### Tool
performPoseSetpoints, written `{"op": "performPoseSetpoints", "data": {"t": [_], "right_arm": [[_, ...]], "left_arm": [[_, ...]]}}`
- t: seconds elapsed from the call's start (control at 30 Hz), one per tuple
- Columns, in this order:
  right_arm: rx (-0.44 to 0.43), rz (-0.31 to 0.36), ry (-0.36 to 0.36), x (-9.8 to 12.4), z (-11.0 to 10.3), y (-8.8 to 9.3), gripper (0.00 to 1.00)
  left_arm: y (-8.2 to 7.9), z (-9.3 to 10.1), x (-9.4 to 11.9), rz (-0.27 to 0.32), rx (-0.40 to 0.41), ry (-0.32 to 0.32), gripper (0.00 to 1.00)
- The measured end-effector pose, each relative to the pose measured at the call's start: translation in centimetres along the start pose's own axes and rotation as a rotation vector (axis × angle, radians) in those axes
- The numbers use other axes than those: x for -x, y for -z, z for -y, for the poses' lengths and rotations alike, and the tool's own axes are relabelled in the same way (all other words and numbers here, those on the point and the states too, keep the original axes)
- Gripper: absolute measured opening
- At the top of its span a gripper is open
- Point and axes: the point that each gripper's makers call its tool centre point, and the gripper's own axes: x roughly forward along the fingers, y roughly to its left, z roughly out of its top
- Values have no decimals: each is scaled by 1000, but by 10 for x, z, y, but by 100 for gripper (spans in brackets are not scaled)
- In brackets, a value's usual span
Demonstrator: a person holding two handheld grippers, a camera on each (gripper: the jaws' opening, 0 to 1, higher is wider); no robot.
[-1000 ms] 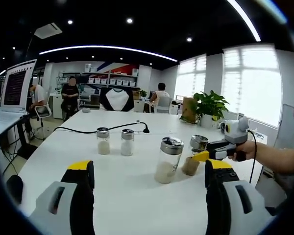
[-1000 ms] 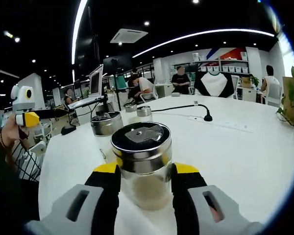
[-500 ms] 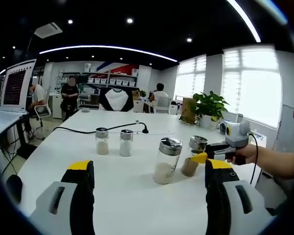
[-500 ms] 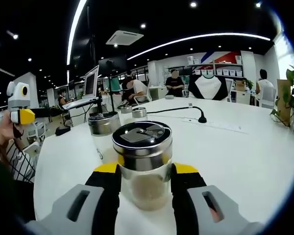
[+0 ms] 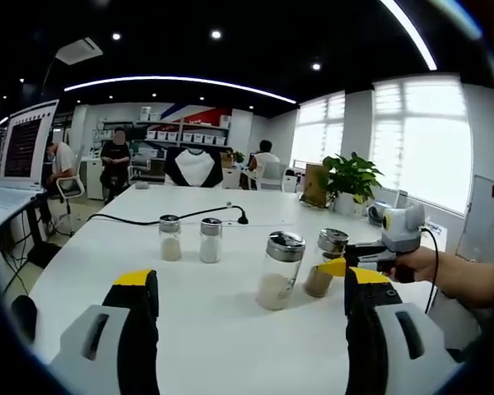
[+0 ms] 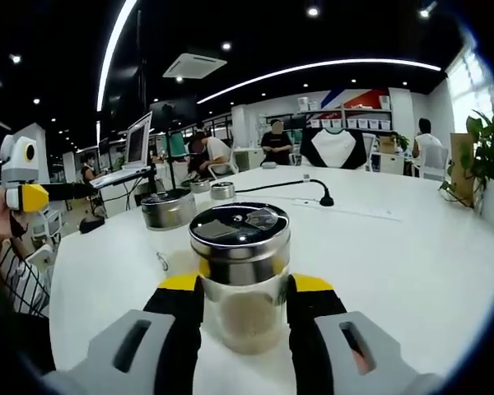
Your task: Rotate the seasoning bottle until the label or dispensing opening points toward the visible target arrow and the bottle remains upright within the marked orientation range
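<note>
Between the right claw's jaws: a seasoning bottle (image 6: 240,284) is gripped, the yellow-tipped jaws pressed against its glass sides just under the metal cap.
Right claw (image 6: 240,306): closed on that bottle, which is seen upright in the right gripper view, pale powder in its lower part.
Same bottle from afar: in the left gripper view it (image 5: 324,263) is seen at the tip of the right claw (image 5: 337,265), held by a hand (image 5: 415,263).
Left claw (image 5: 251,290): spread wide, nothing between its jaws; it is held above the white tabletop (image 5: 214,329).
Taller shaker (image 5: 278,270): set just beside the held bottle, upright.
Two small shakers (image 5: 188,239): placed side by side farther back, near a black cable (image 5: 156,218).
Background: a potted plant (image 5: 350,179) and seated people are seen.
</note>
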Motion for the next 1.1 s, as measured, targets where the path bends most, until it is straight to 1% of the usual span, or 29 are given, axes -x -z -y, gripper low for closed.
{"op": "performPoseSetpoints", "data": {"t": [0.1,0.2,0.5,0.73,0.8,0.9,1.1], "right_arm": [[-13,4,19,-1,1,0,38],[-24,7,62,-1,3,0,38],[-47,23,145,0,4,1,38],[-59,22,190,0,6,1,38],[-76,25,228,-1,8,1,38],[-82,30,263,-1,8,1,38],[-98,43,323,-2,10,2,38]], "left_arm": [[1,1,-1,-4,1,2,99],[2,1,-1,-5,2,3,99],[3,-1,1,-8,5,-6,99],[4,-1,1,-8,6,-10,99],[4,0,1,-8,9,-9,99],[5,0,1,-11,4,-15,99],[1,3,0,-3,2,-7,99]]}}
